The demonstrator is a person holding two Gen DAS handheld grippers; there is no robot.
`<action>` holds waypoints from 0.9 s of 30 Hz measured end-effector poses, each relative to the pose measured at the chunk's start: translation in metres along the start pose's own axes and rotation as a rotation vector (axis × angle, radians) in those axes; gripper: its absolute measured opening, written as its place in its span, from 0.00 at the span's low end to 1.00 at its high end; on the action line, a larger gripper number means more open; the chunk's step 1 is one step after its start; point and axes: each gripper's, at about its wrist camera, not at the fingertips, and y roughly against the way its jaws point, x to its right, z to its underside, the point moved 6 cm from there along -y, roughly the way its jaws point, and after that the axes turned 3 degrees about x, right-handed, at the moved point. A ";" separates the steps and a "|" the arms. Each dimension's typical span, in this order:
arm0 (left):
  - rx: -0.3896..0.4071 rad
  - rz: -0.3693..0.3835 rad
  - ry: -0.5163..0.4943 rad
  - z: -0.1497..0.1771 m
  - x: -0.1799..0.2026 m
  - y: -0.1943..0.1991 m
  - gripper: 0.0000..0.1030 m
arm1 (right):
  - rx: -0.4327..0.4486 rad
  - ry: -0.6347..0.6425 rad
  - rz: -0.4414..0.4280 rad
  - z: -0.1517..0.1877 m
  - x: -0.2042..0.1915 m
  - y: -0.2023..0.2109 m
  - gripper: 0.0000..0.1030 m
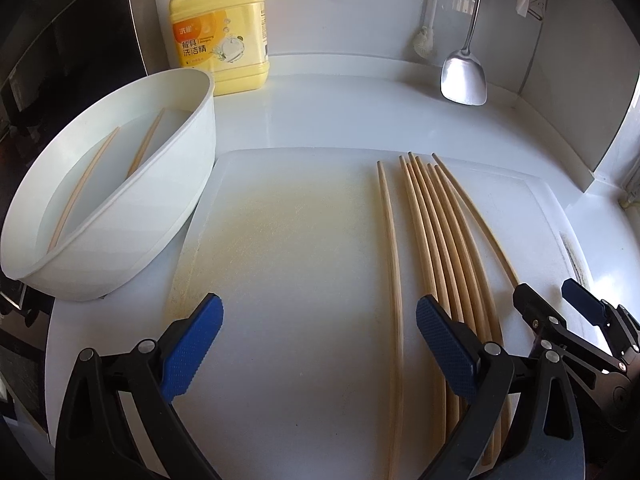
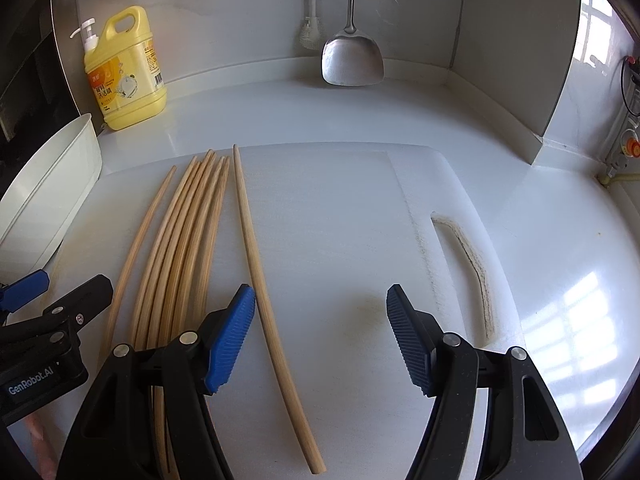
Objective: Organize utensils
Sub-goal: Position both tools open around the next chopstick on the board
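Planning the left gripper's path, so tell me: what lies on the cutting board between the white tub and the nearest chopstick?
Nothing: in the left wrist view the cutting board is bare between the white tub and the nearest chopstick.

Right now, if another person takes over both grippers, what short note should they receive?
Left gripper: open, holds nothing, over the board, a single chopstick between its fingers.
Right gripper: open, holds nothing; another single chopstick lies between its fingers.
Things: a bundle of chopsticks lies on the board between the two single ones. Two chopsticks are in the white tub at the left.
Done: two chopsticks are in the tub.
Left: probably move the chopsticks on the board into the tub.
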 end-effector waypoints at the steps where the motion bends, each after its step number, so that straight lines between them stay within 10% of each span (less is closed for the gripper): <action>1: -0.003 0.000 0.001 0.000 0.000 -0.002 0.93 | 0.000 0.000 0.000 0.000 0.000 0.000 0.63; 27: -0.006 0.006 -0.012 0.000 0.006 -0.015 0.80 | 0.012 0.033 -0.031 -0.012 -0.010 -0.008 0.62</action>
